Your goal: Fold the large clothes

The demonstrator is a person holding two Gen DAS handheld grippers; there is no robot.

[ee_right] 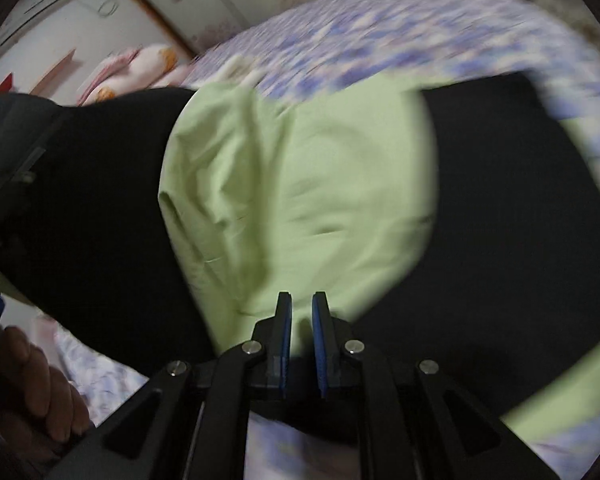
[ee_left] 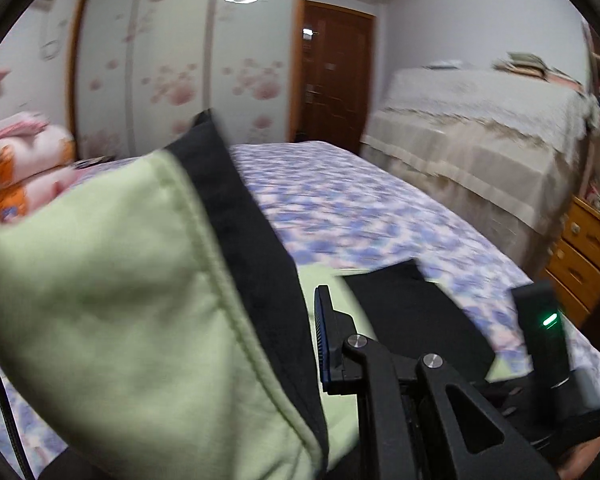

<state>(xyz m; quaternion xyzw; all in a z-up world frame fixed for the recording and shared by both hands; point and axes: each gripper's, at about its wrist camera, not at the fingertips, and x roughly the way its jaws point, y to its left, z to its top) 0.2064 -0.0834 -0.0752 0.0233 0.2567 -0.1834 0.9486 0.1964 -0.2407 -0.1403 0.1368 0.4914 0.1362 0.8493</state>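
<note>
Soft green-and-black garment (ee_right: pixel 300 184) sags over the floral bed (ee_left: pixel 360 208). Right gripper (ee_right: pixel 300 316) pinches a green fold; left gripper's (ee_left: pixel 268 312) jaws are hidden by cloth, so cannot tell.

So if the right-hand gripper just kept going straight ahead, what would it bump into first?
Most likely the green and black garment: it fills the view just past the right gripper, with the flowered bed beyond it. Blur hides the exact depth.

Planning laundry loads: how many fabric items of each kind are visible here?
Green-and-black fabric garment: 1
Purple floral fabric bedsheet: 1
Pink-and-orange folded quilt pile: 1
Beige lace furniture cover: 1
Total: 4
</note>
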